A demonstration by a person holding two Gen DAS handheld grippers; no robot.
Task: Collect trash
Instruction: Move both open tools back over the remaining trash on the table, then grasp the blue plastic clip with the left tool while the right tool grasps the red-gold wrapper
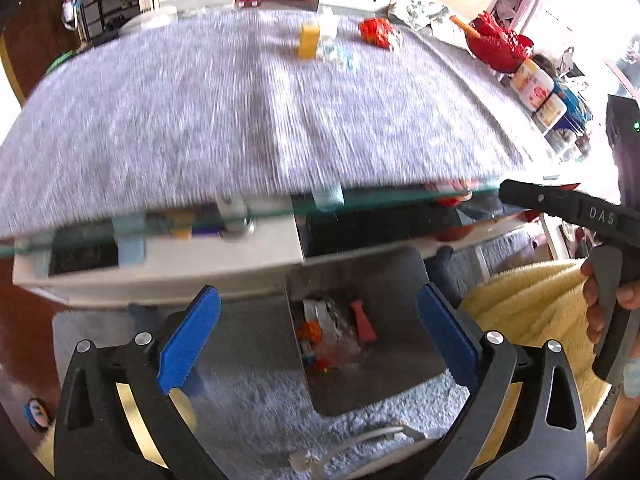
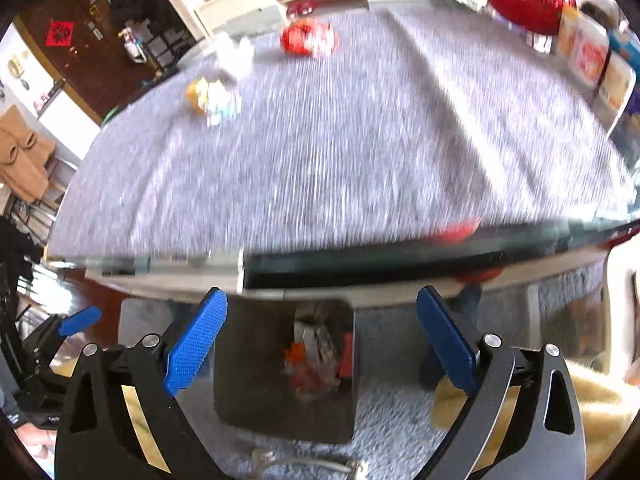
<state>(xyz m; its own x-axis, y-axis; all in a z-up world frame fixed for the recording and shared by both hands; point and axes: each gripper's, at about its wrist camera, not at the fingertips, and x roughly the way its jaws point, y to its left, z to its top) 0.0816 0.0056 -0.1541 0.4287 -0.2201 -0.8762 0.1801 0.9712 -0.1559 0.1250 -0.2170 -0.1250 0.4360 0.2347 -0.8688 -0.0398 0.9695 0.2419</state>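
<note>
Below, left gripper (image 1: 320, 344) spread wide, nothing between its blue pads (image 1: 188, 344). Under it, metal bin (image 1: 400, 280) on the carpet beside the table (image 1: 240, 128), holding wrappers (image 1: 320, 332). Further right, right gripper (image 2: 322, 344) equally wide, empty. Up on the cloth, red packet (image 2: 308, 38) and yellow scrap (image 2: 196, 92) apart, blurred.

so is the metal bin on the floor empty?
No. The bin holds trash: red, orange and white pieces lie inside, seen in both wrist views.
</note>
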